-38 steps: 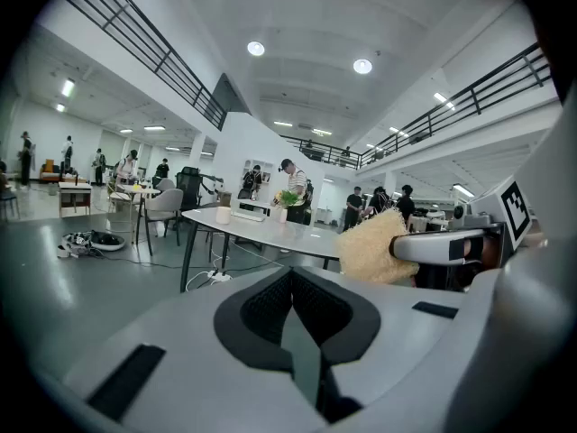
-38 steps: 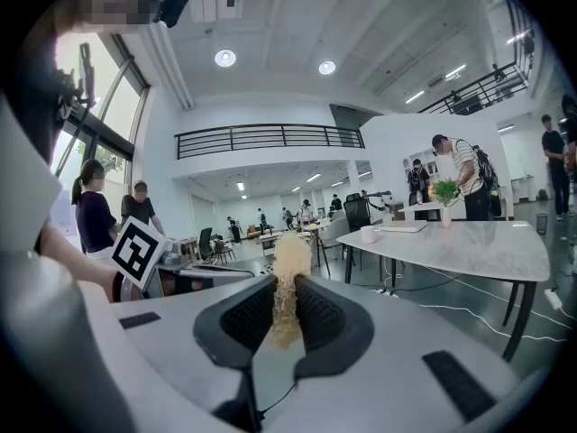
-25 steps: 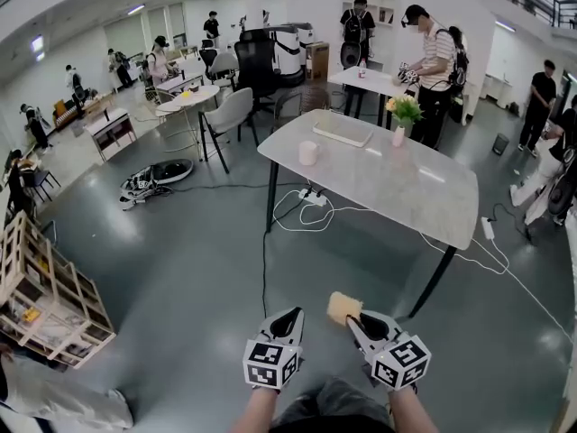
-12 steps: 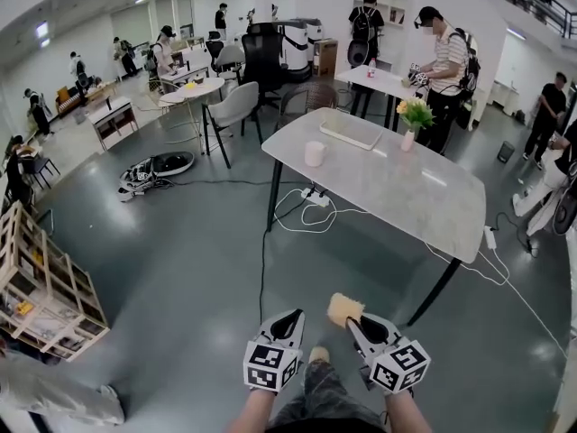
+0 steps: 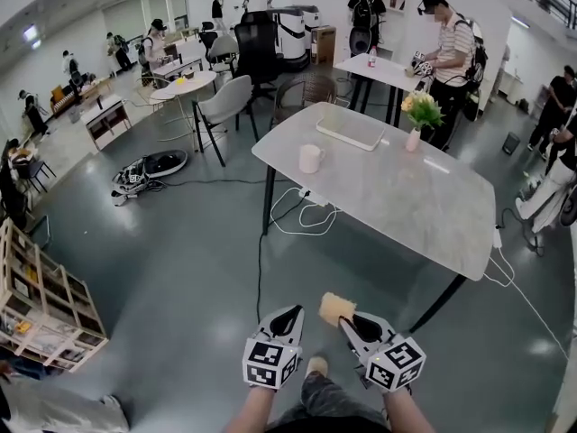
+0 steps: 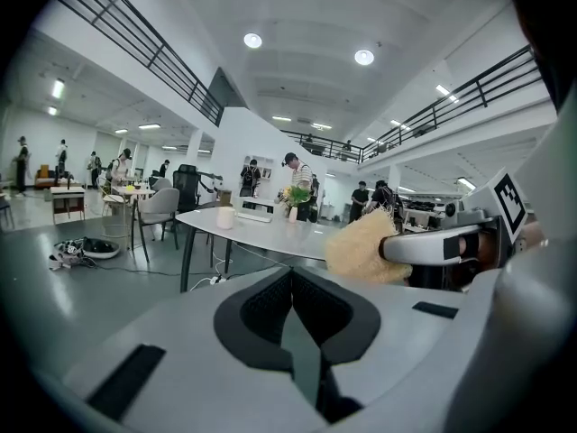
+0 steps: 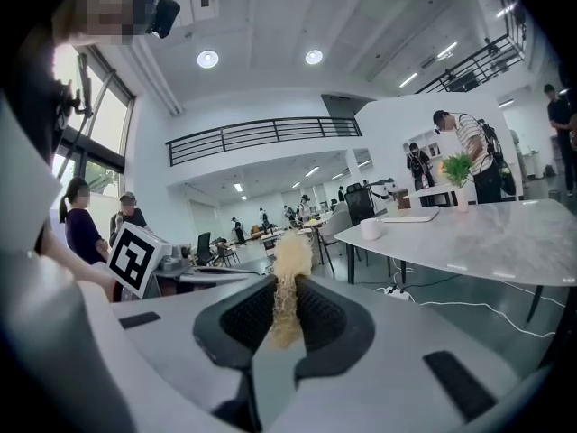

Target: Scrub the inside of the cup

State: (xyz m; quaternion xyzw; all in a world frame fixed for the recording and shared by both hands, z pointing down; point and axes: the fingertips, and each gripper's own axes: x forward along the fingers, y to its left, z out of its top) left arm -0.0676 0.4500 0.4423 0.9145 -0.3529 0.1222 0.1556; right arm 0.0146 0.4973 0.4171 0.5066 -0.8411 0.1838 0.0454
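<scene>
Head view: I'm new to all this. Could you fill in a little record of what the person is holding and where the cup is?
Left gripper: shut, nothing in it
Right gripper: shut on a yellow scrubber
Cup: white, upright on the table, near its left edge
Grippers' place: over the floor, short of the table
Also on table: flower vase, flat tray
Scrubbing: not yet begun

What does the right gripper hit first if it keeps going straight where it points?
Nothing near, it seems. The right gripper, shut on the yellow sponge, aims left of the marble table and its white cup, over open grey floor. Probably floor first; depth is unclear.
</scene>
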